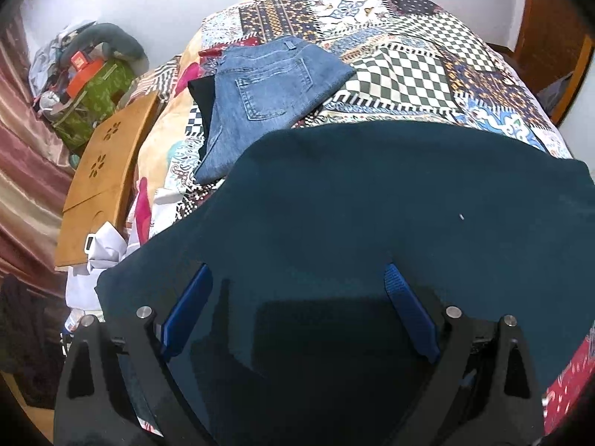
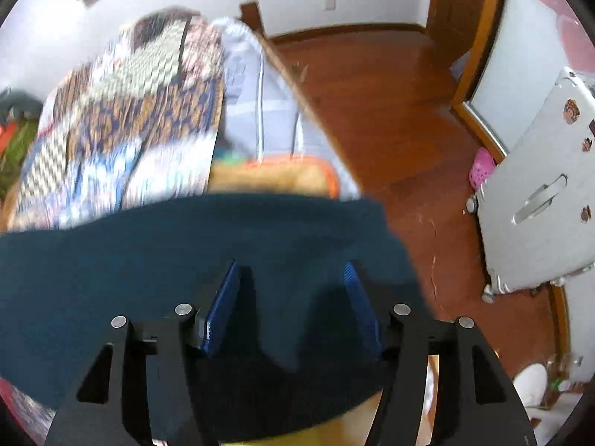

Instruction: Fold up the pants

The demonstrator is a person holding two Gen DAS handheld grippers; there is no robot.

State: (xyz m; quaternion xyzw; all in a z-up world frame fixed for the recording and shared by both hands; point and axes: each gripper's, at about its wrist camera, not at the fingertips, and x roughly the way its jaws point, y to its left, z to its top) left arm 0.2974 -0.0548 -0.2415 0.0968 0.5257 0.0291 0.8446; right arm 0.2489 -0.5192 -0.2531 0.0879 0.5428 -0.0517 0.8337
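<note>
Dark teal pants (image 1: 372, 193) lie spread across the near part of a bed with a patchwork cover (image 1: 409, 74). My left gripper (image 1: 297, 271) hovers over them, its blue pads far apart and nothing pinched. In the blurred right wrist view the same pants (image 2: 148, 260) reach the bed's right edge. My right gripper (image 2: 292, 264) stands open above that end, and its pads do not press the cloth. Folded blue jeans (image 1: 267, 89) rest farther back on the bed, on top of a black garment (image 1: 202, 96).
Left of the bed are a wooden board (image 1: 104, 163), a cluttered green bag (image 1: 93, 100), white cloth (image 1: 104, 249) and a curtain (image 1: 22, 171). On the right, wooden floor (image 2: 372, 111) holds a silver suitcase (image 2: 539, 186) and a pink shoe (image 2: 483, 167).
</note>
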